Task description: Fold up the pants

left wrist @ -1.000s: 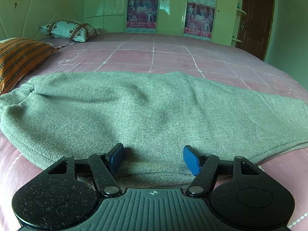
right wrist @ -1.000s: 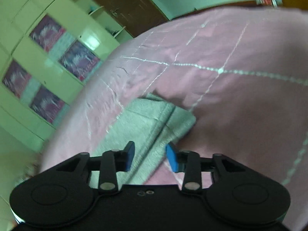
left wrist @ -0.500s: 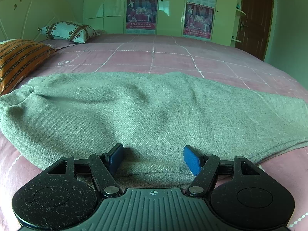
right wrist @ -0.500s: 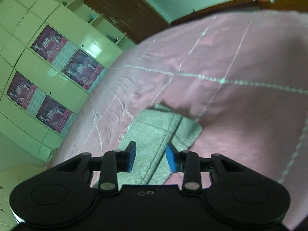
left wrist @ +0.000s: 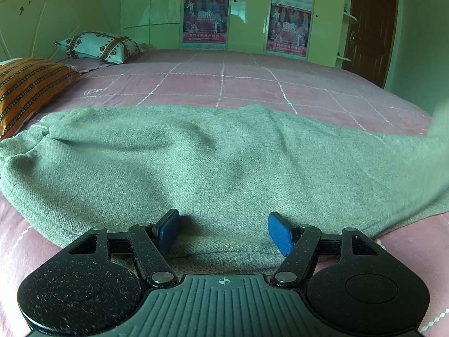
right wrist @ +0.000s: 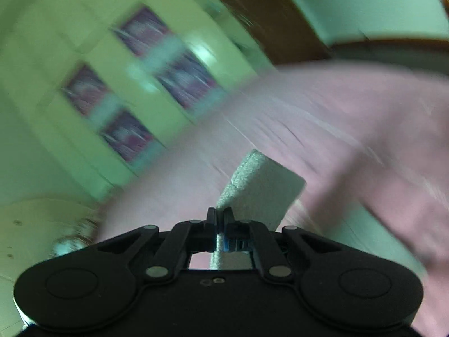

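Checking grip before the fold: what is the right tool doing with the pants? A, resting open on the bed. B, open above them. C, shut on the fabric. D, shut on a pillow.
C: the right tool has its fingers pinched together on the grey pants.

The left gripper (left wrist: 223, 231) sits low and level, its blue fingers (left wrist: 168, 229) spread wide toward 10 and 2 o'clock, resting on the near edge of the pants (left wrist: 224, 163) without pinching them. The right gripper (right wrist: 220, 217) is pressed together, its fingers (right wrist: 211, 216) clamping a fold of cloth that sticks up toward 1 o'clock; that view is motion-blurred.
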Demonstrator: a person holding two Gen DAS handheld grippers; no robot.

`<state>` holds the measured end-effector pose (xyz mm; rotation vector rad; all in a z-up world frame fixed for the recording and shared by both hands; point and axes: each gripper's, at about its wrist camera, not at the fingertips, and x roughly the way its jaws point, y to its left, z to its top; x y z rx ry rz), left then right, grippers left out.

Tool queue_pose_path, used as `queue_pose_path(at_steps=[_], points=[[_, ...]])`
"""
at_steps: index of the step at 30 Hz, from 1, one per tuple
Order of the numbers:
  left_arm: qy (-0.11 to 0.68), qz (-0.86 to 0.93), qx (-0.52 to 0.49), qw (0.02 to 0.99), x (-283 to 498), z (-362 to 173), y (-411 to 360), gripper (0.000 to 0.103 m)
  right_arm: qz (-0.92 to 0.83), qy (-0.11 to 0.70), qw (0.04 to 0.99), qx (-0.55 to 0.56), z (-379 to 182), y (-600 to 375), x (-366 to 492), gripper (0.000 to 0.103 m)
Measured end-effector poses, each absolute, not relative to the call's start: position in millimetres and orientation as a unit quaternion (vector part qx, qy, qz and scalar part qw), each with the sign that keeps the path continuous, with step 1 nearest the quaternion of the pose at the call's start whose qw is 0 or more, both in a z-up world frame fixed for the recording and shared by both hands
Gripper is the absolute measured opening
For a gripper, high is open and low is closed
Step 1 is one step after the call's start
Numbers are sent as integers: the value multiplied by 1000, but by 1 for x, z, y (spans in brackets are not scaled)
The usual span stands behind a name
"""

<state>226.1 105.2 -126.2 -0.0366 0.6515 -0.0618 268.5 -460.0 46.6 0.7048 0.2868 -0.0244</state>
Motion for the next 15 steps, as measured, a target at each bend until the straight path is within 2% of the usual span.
queue_pose_path(at_steps=[3,5,10,12,15], points=[[317,-30,-19,948,225,-127,105,70,-24,107,929,352,57,-468,245,0],[316,-31,-18,948,225,-127,105,70,-58,127,921,364,26,-483,229,0],[318,-33,-17,947,225,-127,105,71,-164,277,845,426,-101,-525,222,0],[319,-33,-17,947,225,-127,104,71,-156,261,834,460,-118,-533,213,0],[318,-31,-15,947,225,-127,103,72,-160,257,840,450,-115,-528,216,0]])
